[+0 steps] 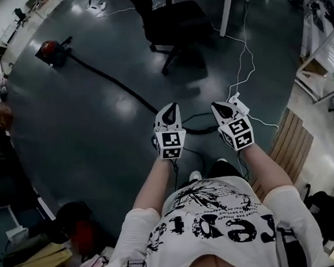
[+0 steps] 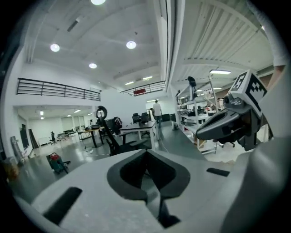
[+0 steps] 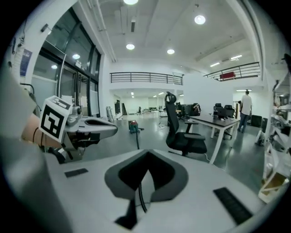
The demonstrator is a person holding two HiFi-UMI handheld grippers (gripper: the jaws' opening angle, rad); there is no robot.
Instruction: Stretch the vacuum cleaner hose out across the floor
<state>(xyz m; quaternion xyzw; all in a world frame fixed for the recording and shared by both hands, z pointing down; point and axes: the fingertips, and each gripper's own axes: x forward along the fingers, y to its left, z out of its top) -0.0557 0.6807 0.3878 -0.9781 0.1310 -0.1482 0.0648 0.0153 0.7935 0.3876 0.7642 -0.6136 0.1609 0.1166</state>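
Looks pretty much done: the hose (image 1: 114, 82) lies stretched across the floor (image 1: 84, 132) from the red vacuum (image 1: 50, 52) far left to near the feet, maybe curling there. Left tool (image 1: 170, 107) and right tool (image 1: 219, 105) are pressed together, empty.

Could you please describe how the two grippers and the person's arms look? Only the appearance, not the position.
The left gripper and the right gripper have white, pointed bodies, dark grey around the jaws. Each carries a cube with black-and-white square markers. The person wears a white short-sleeved T-shirt with black print.
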